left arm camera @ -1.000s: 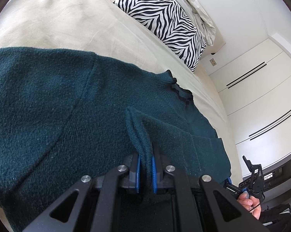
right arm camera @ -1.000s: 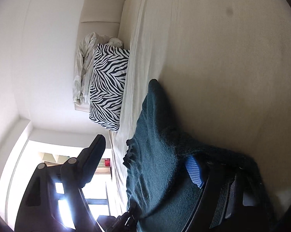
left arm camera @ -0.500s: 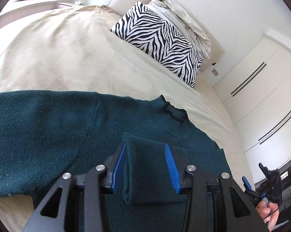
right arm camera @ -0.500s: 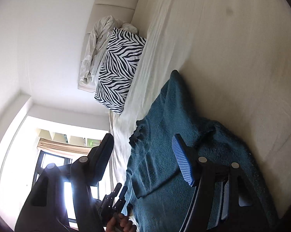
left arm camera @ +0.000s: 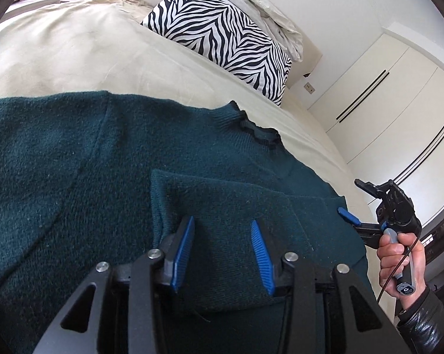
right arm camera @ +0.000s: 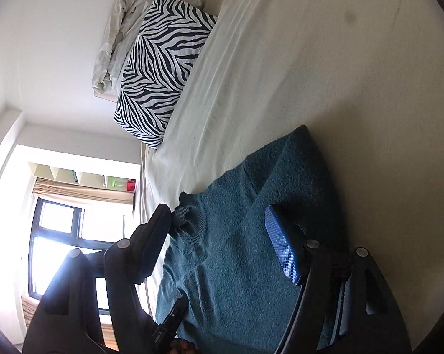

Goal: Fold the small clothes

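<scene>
Holding both the left gripper (left arm camera: 222,246) and right gripper (right arm camera: 219,242) spread open just above the sweater (left arm camera: 74,183), we left its folded sleeve (left arm camera: 222,194) flat on the bed (left arm camera: 59,50).

Left gripper (left arm camera: 222,247) fingers (left arm camera: 183,250) spread over folded sweater (left arm camera: 104,177) sleeve.

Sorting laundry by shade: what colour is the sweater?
Dark teal green sweater, plain knit; clearest in the left wrist view.

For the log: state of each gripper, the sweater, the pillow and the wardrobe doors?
left gripper: open, over the folded part
right gripper: open, holding nothing
green sweater: flat on the bed, lower part folded up
zebra pillow: lying at the headboard
wardrobe doors: closed
</scene>
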{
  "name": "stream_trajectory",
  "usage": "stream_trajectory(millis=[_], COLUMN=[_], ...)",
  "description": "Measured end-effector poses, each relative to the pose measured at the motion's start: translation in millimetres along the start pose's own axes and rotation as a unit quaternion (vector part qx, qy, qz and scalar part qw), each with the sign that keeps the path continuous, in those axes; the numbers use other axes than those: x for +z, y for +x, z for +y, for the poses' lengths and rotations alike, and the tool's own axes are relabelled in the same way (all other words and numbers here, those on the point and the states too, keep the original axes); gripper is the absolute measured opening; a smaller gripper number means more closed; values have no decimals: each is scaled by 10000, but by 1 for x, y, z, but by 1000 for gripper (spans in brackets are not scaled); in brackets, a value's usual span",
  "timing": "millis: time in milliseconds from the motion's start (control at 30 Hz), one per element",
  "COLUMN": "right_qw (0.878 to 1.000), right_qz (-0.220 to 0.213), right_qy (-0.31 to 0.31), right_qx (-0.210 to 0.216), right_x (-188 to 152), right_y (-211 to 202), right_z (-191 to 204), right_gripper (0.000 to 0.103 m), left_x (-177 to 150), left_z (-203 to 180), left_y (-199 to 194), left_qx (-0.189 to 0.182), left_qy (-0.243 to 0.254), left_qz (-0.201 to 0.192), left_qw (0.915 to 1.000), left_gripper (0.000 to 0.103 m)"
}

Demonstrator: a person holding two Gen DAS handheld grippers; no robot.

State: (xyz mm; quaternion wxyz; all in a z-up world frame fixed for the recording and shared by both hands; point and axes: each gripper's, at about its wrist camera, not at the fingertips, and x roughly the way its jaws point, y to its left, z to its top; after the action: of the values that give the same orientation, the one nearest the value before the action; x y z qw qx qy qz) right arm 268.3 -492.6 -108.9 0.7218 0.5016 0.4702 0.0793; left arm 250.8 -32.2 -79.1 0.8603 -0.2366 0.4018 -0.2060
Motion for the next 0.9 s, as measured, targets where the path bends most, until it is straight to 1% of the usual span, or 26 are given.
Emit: stream_trajectory(millis=[67, 167, 200, 333, 400, 433, 500, 533, 600, 633, 667, 700, 733, 767, 800, 867, 900], right_qw=[9998, 9986, 9987, 9995, 9995, 9995, 9993, 9990, 9985, 9983, 9981, 9978, 9976, 9973, 9971, 9961, 9952], right_qz=[18, -86, -80, -46, -69, -131, -321, -423, -505, -499, -485, -464, -414, -319, -218, -43, 52], right_qy=[-15, 114, 72, -169, -58, 27, 65, 28, -19, -46, -98, -155, -202, -245, -294, -415, -474], right_qx=[202, 507, 505, 265, 300, 276, 192, 140, 210, 297, 370, 436, 526, 607, 663, 778, 849], right_x=[-11, -29, -36, -64, -75, -81, -95, -103, -120, -131, -141, -153, -164, -175, -185, -206, -216], right_y=[-8, -31, -37, -64, -80, -92, -114, -123, -137, -141, -143, -143, -140, -134, -128, -110, -102], right_z=[-8, -20, -23, -29, -38, -43, -43, -41, -33, -29, -23, -14, -6, 3, 12, 35, 44], right_gripper=[65, 65, 65, 65, 65, 65, 66, 66, 66, 66, 66, 66, 66, 66, 66, 66, 66], left_x=[0, -1, -2, 1, 4, 5, 5, 3, -7, -14, -22, -31, -40, -51, -61, -84, -94], left_z=[2, 3, 4, 5, 7, 7, 8, 11, 24, 35, 49, 67, 86, 108, 131, 173, 188], left_y=[0, 0, -1, -2, -7, -13, -36, -53, -96, -120, -143, -164, -184, -202, -219, -250, -265], left_qx=[-45, -91, -93, -148, -254, -230, -84, -147, -251, -222, -247, -286, -305, -305, -261, -262, -292], left_qy=[-16, -46, -47, -113, -249, -301, -427, -516, -752, -955, -1216, -1526, -1876, -2252, -2692, -3540, -3811], left_qz=[-16, -27, -30, -17, 25, 70, 60, -13, -347, -551, -755, -928, -1080, -1215, -1330, -1631, -1827], left_qw=[10000, 9999, 9999, 9998, 9994, 9993, 9990, 9986, 9962, 9937, 9894, 9835, 9758, 9662, 9535, 9205, 9059], left_gripper=[42, 42, 42, 42, 43, 43, 46, 48, 64, 67, 71, 72, 72, 72, 72, 72, 71])
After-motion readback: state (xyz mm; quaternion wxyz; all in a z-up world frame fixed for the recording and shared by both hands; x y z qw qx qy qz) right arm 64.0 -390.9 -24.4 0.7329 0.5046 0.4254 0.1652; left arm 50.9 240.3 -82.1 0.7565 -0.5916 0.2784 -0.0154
